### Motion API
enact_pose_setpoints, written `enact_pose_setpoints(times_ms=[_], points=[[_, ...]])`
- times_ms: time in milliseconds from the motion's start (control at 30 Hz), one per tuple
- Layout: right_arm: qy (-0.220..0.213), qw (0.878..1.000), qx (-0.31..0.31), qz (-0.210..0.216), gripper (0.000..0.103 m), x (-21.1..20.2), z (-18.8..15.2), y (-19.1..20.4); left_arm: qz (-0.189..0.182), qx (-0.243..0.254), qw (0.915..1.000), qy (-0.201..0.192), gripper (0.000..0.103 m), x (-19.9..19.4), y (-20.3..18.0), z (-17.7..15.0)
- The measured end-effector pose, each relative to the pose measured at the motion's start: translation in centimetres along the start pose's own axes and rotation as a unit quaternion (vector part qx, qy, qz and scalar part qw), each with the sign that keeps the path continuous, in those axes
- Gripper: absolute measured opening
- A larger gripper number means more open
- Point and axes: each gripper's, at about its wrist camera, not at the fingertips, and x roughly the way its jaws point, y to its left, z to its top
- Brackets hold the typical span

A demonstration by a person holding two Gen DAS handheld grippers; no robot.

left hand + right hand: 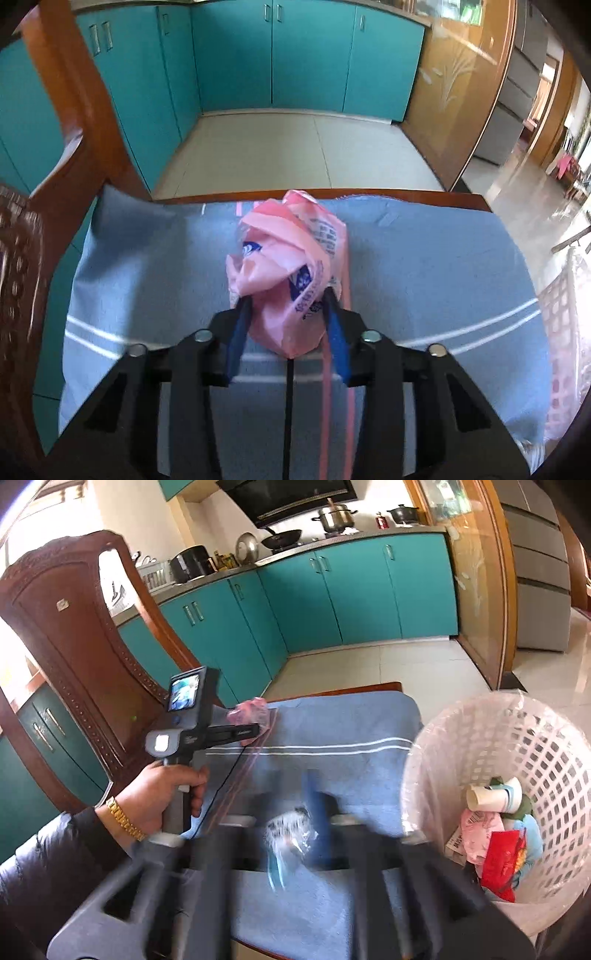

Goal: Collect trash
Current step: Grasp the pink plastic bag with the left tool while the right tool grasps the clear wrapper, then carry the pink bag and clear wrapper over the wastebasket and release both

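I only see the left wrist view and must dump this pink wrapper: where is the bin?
Observer: A white lattice basket stands off the right edge of the table, beside the blue cloth.
Operator: Room for the pink wrapper?
Observer: Yes; a paper cup and a red packet lie low inside.
Operator: Right gripper free?
Observer: Blurred; a clear plastic scrap sits at its jaws, held or not I cannot tell.

My left gripper (288,302) points steeply down, its blue fingers (236,339) pressed in on both sides of what sits between them. My left hand (162,797) wraps its handle, dark sleeve at the wrist. My right gripper (291,834) is blurred, jaws apart, pinching nothing.
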Motion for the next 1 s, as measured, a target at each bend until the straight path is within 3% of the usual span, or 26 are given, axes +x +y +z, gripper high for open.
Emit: enact_pose_setpoints(times_ms=[33,133,300,433,533,567,600,700,1000], points=[[-0.001,1.000,0.003,-0.005,0.083,-0.2,-0.1,-0.2,-0.002,0.000,1.0000,-0.001,0.030,-0.5,0.1,-0.6],[-0.007,1.000,-0.004,-0.009,0.084,0.0,-0.5,0.1,-0.006,-0.004,0.9997,-0.025,0.028,-3.5,0.5,-2.4],[0.063,0.996,-0.058,-0.021,0.086,4.2,-2.3,2.6,-0.015,-0.009,0.9962,-0.085,0.027,-12.4,0.8,-6.5],[0.088,0.985,-0.125,-0.076,0.085,8.2,-4.1,4.5,-0.028,-0.009,0.9916,-0.126,0.027,-19.4,0.4,-10.2],[0.108,0.981,-0.122,-0.109,0.062,10.1,-4.9,4.2,-0.028,-0.016,0.9888,-0.146,0.028,-22.2,-0.1,-13.0],[0.102,0.980,-0.123,-0.116,0.047,9.9,-4.8,4.1,-0.030,-0.019,0.9883,-0.148,0.028,-22.7,-0.3,-13.7],[0.105,0.981,-0.121,-0.113,0.043,9.7,-4.7,4.1,-0.033,-0.022,0.9879,-0.150,0.028,-23.0,-0.2,-14.5],[0.100,0.985,-0.105,-0.093,0.037,8.1,-4.4,3.9,-0.044,-0.020,0.9870,-0.153,0.028,-23.4,-0.8,-15.6],[0.036,0.992,-0.104,-0.057,0.037,2.6,-3.1,5.4,-0.056,-0.001,0.9848,-0.164,0.028,-23.8,-2.1,-15.4]])
